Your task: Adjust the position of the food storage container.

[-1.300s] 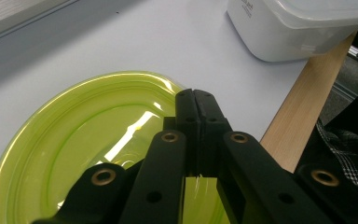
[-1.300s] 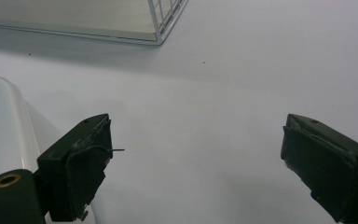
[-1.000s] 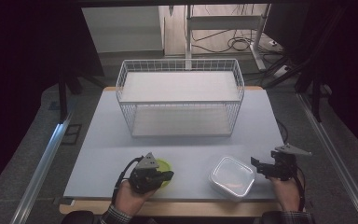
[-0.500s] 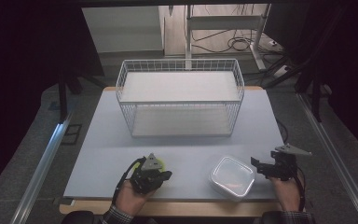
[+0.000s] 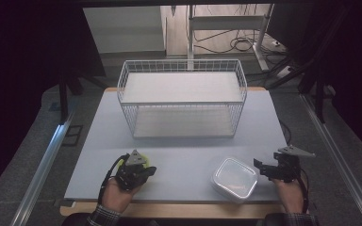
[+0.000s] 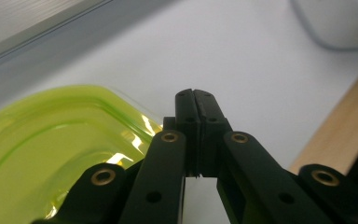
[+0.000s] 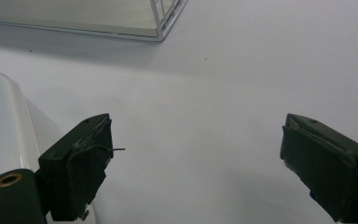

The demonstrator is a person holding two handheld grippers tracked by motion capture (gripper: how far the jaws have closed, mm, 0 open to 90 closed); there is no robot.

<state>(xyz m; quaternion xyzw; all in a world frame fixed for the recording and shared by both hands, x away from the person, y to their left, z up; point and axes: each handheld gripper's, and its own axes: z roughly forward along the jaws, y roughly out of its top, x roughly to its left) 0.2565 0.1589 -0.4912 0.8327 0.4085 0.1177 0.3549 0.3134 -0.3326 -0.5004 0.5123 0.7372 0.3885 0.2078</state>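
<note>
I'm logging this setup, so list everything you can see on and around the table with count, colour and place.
Table: one, pale grey top with a wooden front edge, centre.
Wire basket: one, white, far middle of the table.
Green lid: one, translucent yellow-green, near left, beside and partly under the left gripper.
Clear container: one, clear whitish with its lid on, near right, just left of the right gripper.
Cables: several, dark, on the floor behind the table.
Left gripper: one, black, jaws closed together with nothing visibly between them, near left.
Right gripper: one, black, jaws wide apart, near right.
Hands: two, at the near edge, each holding a gripper.
</note>
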